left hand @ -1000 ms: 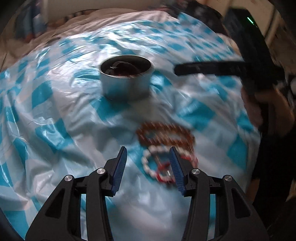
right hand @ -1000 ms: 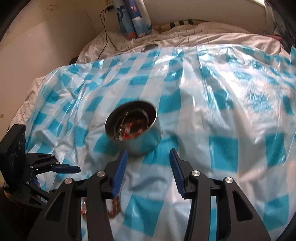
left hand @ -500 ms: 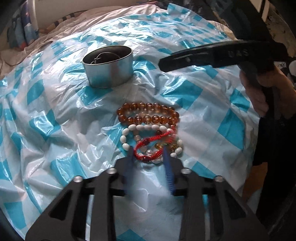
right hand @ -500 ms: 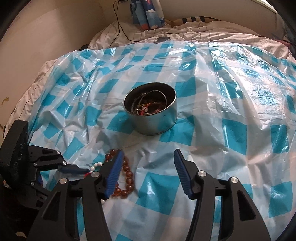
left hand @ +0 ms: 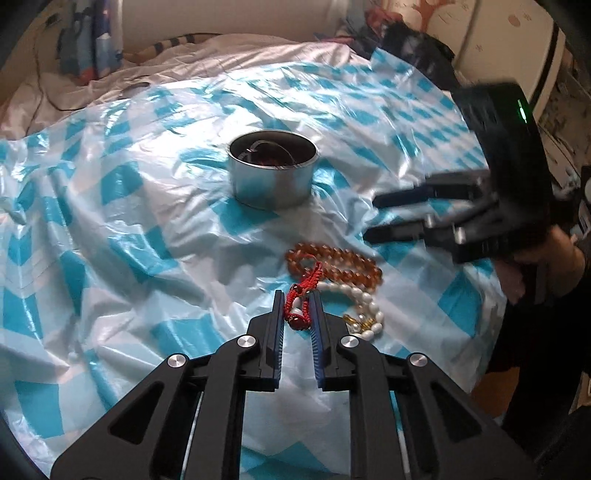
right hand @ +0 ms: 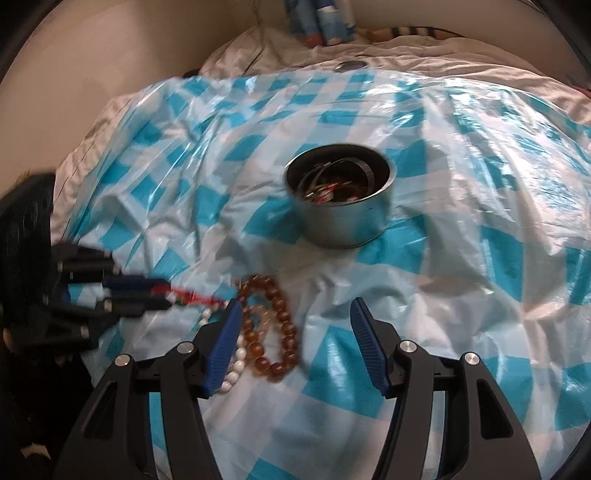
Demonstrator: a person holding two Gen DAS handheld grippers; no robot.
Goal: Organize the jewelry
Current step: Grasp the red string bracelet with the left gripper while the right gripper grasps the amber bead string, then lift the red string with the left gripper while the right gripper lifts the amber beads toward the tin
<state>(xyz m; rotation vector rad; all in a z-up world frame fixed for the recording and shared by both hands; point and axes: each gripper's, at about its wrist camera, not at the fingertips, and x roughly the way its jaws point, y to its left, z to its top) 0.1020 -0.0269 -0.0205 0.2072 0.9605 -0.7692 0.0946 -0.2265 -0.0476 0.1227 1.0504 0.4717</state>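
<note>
My left gripper (left hand: 296, 295) is shut on a red braided bracelet (left hand: 303, 291), held just above the sheet; it also shows in the right wrist view (right hand: 168, 297) with the red bracelet (right hand: 188, 294) trailing from it. An amber bead bracelet (left hand: 332, 260) (right hand: 271, 328) and a white pearl bracelet (left hand: 360, 302) (right hand: 232, 363) lie on the blue-checked plastic sheet (left hand: 147, 229). A round metal tin (left hand: 272, 168) (right hand: 341, 195) holding jewelry stands beyond them. My right gripper (right hand: 295, 314) is open and empty, hovering beside the amber bracelet; it appears in the left wrist view (left hand: 373, 218).
The plastic sheet covers a bed with a white striped bedsheet (right hand: 406, 48) at the back. Blue patterned fabric (right hand: 321, 20) hangs by the wall. A small round object (right hand: 351, 65) lies at the sheet's far edge.
My left gripper closed on the red bracelet and lifted it off the pile. My right gripper moved nearer to the amber bracelet.
</note>
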